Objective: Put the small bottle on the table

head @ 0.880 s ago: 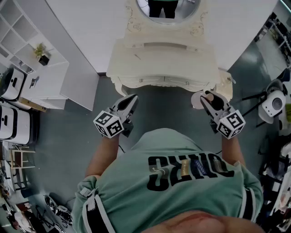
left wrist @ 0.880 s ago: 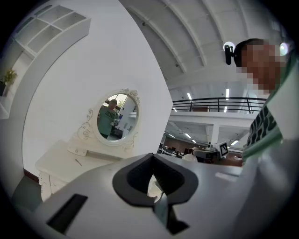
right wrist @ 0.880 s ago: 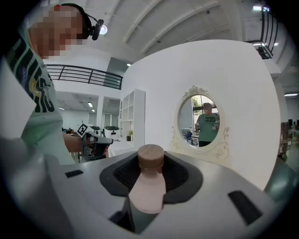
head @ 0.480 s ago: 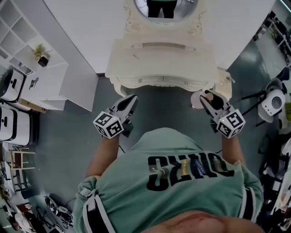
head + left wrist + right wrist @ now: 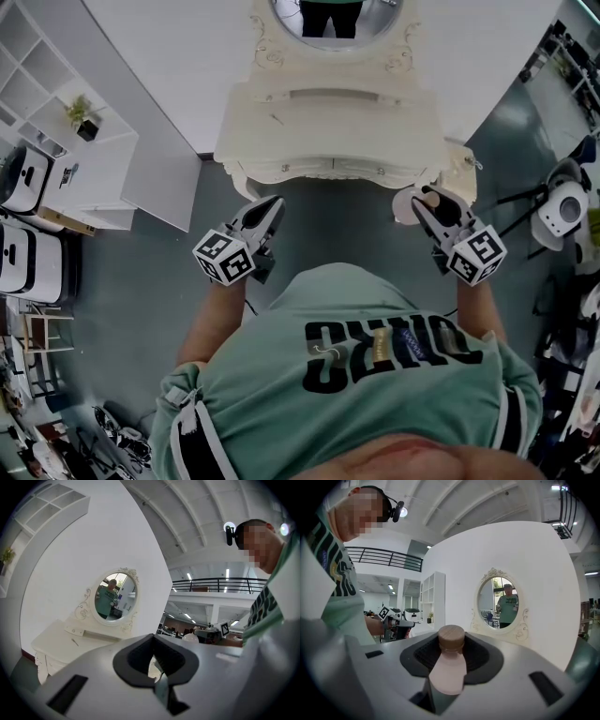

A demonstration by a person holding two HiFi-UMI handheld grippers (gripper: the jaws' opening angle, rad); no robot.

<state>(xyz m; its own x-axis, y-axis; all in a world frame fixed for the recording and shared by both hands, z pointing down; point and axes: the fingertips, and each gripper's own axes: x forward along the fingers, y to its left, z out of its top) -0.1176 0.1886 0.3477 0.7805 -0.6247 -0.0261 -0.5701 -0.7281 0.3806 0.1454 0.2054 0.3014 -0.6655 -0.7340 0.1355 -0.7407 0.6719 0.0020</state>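
A small pale pink bottle (image 5: 447, 673) with a round wooden cap (image 5: 451, 638) lies between the jaws of my right gripper (image 5: 451, 649), which is shut on it. In the head view that gripper (image 5: 429, 200) hovers over the floor just short of the cream dressing table's (image 5: 328, 127) right front corner, and the bottle's pale body (image 5: 405, 204) shows beside its tips. My left gripper (image 5: 270, 208) hangs level with it near the table's left front corner, its jaws together and holding nothing. The left gripper view shows the left gripper's dark pads (image 5: 136, 660) meeting, with the table beyond.
An oval mirror (image 5: 333, 14) stands at the back of the dressing table against a white wall. A white shelf unit (image 5: 66, 150) is on the left, white machines (image 5: 28, 244) lower left, and a white device on a stand (image 5: 565, 214) on the right. Grey floor lies between me and the table.
The view has drifted slightly, so the dressing table sits a little higher and further left. Both grippers hold nearly the same place, and the bottle stays in the right one.
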